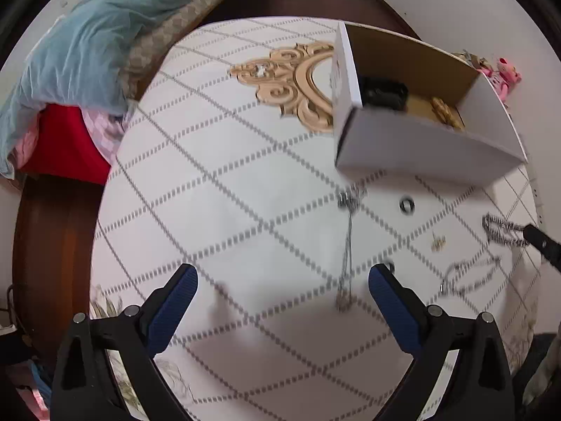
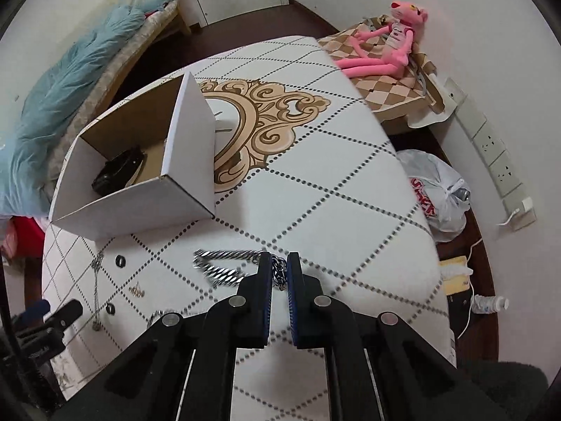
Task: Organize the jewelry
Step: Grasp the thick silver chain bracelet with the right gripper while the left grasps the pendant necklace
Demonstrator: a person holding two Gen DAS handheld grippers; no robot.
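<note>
A white cardboard box [image 1: 420,147] [image 2: 140,200] stands open on the patterned table [image 1: 245,182] [image 2: 333,193], with a black item [image 1: 384,93] [image 2: 117,168] and a gold piece [image 1: 443,110] inside. My right gripper [image 2: 279,266] is shut on a thick silver chain [image 2: 224,268], which also shows at the right of the left wrist view [image 1: 501,233]. My left gripper [image 1: 282,280] is open and empty above the table. Near it lie a thin silver necklace [image 1: 347,249] [image 2: 96,291], a dark ring [image 1: 406,205] [image 2: 120,261], a second ring [image 2: 110,308], small gold earrings [image 1: 438,242] [image 2: 136,291] and another silver chain [image 1: 470,277].
A bed with a blue quilt [image 1: 80,45] [image 2: 63,98] lies behind the table. A pink plush toy [image 2: 389,42] sits on a checkered bag at the far right. A white plastic bag [image 2: 438,193], wall sockets [image 2: 498,161] and a bottle [image 2: 491,303] are right of the table.
</note>
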